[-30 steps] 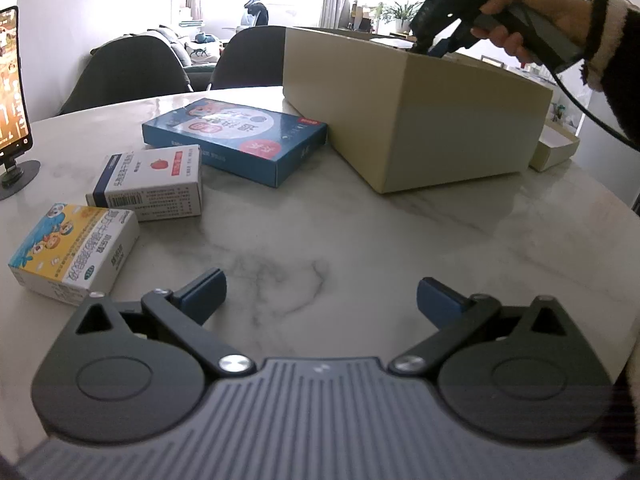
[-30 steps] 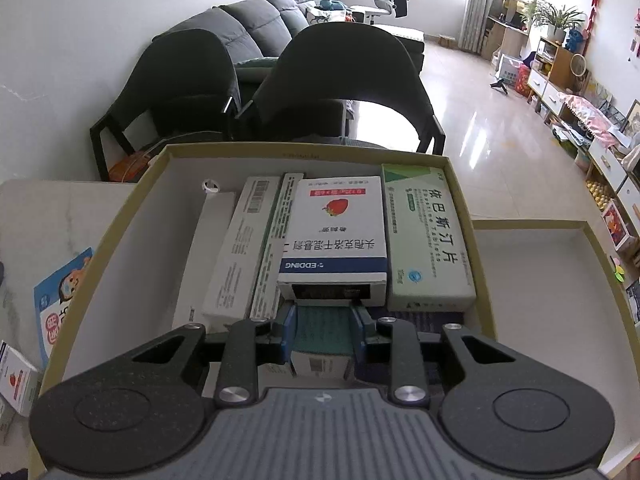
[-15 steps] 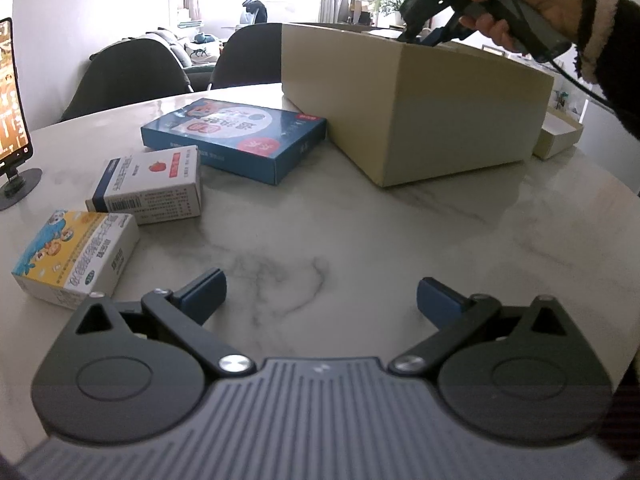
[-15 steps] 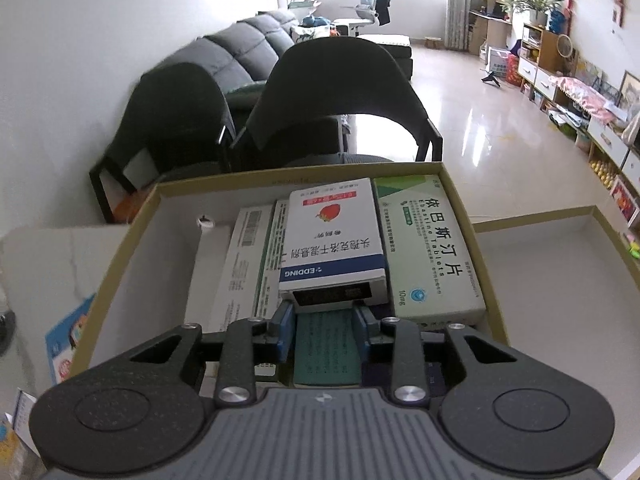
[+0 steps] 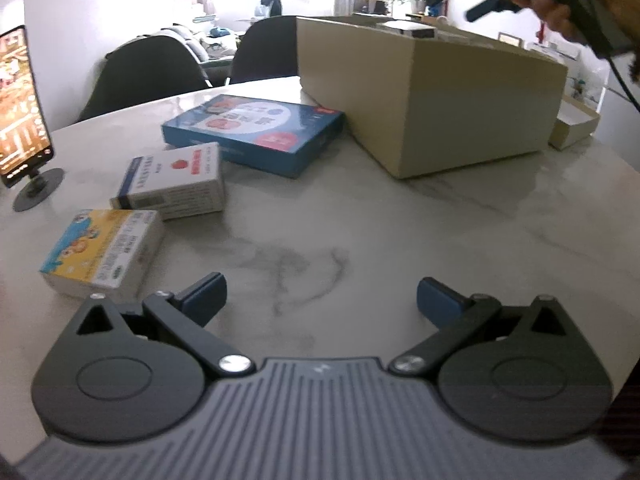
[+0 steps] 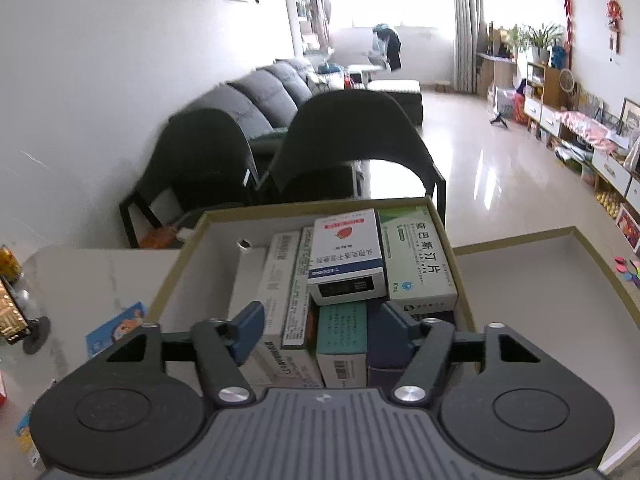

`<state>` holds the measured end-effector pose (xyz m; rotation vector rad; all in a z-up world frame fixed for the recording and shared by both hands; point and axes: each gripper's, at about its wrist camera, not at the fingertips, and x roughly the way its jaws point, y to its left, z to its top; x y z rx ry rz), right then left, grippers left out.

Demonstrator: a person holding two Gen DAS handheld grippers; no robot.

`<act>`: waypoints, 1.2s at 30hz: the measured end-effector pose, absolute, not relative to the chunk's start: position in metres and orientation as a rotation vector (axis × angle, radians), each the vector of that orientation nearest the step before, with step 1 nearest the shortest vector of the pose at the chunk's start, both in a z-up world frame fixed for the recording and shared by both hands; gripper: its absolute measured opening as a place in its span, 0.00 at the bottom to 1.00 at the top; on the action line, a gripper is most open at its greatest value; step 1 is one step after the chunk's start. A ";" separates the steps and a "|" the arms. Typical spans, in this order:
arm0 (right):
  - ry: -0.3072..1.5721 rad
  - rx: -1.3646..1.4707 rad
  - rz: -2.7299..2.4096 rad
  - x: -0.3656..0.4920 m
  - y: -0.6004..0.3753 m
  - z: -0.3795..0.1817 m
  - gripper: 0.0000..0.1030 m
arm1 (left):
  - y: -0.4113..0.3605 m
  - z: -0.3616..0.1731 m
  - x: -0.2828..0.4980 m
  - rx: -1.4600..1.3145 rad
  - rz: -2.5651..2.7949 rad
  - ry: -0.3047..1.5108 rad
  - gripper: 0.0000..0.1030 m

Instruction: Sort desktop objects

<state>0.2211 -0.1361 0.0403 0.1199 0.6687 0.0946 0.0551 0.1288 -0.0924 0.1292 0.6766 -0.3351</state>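
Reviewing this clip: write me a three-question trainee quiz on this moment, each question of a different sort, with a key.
1. True or false: the right tool is clamped on the teal box.
2. How many medicine boxes lie loose on the marble table outside the beige storage box?
3. Which loose box lies nearest the left tool? A) blue flat box B) strawberry box C) yellow cartoon box

Key
1. False: its jaws have just been opening and stand apart from the teal box, which lies in the storage box.
2. Three.
3. C
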 end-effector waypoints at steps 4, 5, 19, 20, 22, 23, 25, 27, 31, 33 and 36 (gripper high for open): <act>0.626 0.121 0.116 0.199 -0.137 0.047 0.78 | 0.135 -0.085 0.052 0.143 -0.300 0.657 1.00; 0.619 0.120 0.119 0.195 -0.136 0.048 0.78 | 0.137 -0.084 0.051 0.149 -0.290 0.655 1.00; 0.530 0.128 0.151 0.130 -0.133 0.044 0.91 | 0.172 -0.076 0.060 0.168 -0.140 0.648 1.00; 0.523 0.127 0.154 0.126 -0.133 0.043 0.93 | 0.175 -0.075 0.062 0.166 -0.127 0.648 1.00; 0.509 0.122 0.162 0.116 -0.131 0.041 0.94 | 0.182 -0.073 0.065 0.163 -0.101 0.648 1.00; 0.503 0.119 0.167 0.110 -0.131 0.040 0.94 | 0.185 -0.072 0.067 0.161 -0.088 0.647 1.00; 0.489 0.115 0.176 0.100 -0.130 0.038 0.96 | 0.191 -0.070 0.071 0.154 -0.064 0.645 1.00; 0.475 0.110 0.183 0.089 -0.128 0.035 0.97 | 0.197 -0.069 0.073 0.141 -0.050 0.644 1.00; 0.464 0.091 0.169 0.075 -0.126 0.029 0.98 | 0.206 -0.070 0.081 0.102 -0.037 0.654 1.00; 0.461 0.081 0.155 0.070 -0.124 0.027 0.99 | 0.209 -0.072 0.085 0.086 -0.036 0.658 1.00; 0.458 0.069 0.148 0.064 -0.122 0.023 0.99 | 0.213 -0.076 0.092 0.084 -0.026 0.661 1.00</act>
